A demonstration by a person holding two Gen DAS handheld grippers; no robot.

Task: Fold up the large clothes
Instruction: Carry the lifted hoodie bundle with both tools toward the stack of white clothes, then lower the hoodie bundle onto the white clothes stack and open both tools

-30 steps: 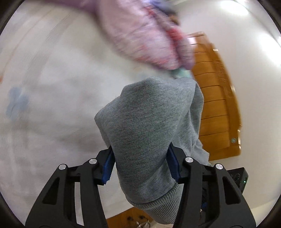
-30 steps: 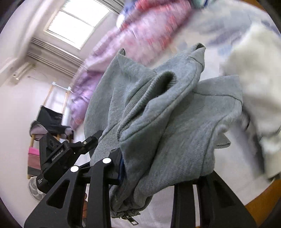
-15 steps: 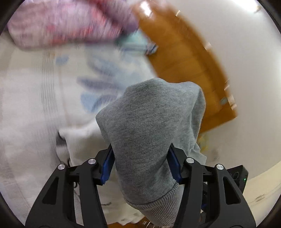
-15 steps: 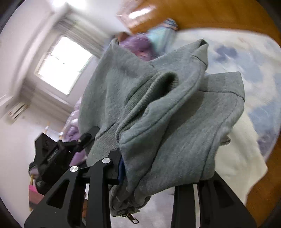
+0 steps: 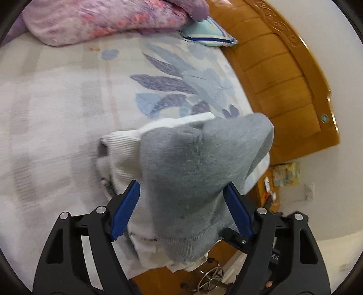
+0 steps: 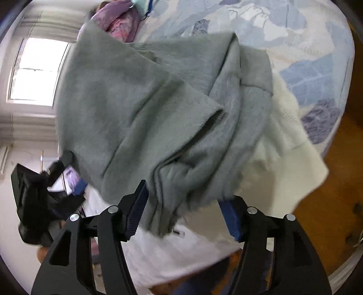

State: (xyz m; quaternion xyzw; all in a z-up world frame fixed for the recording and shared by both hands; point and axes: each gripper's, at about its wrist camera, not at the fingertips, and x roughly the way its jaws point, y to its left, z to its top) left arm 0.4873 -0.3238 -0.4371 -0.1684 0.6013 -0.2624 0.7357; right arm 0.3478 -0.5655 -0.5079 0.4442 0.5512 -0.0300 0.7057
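A folded grey sweatshirt [image 5: 199, 163] hangs between the fingers of my left gripper [image 5: 181, 183], whose jaws are opening. The left blue pad [image 5: 126, 211] stands clear of the cloth. My right gripper [image 6: 183, 192] is also opening, with the bunched grey sweatshirt [image 6: 140, 102] loose between its pads. The sweatshirt rests over a folded white garment [image 5: 122, 147] at the bed's corner, seen as cream cloth [image 6: 285, 136] in the right wrist view. The black body of the left gripper [image 6: 34, 192] shows at the left of that view.
The bed carries a white blanket with blue leaf print [image 5: 177, 81]. A pink quilt [image 5: 102, 18] and a teal pillow [image 5: 208, 34] lie at its far end by the wooden headboard [image 5: 283, 74]. Wooden floor [image 6: 329, 215] lies beyond the bed edge; a window [image 6: 36, 70] is at the left.
Both grippers swung the grey sweatshirt across the bed to over the white garment at the corner. Both sets of jaws have widened and the cloth has slackened between them.
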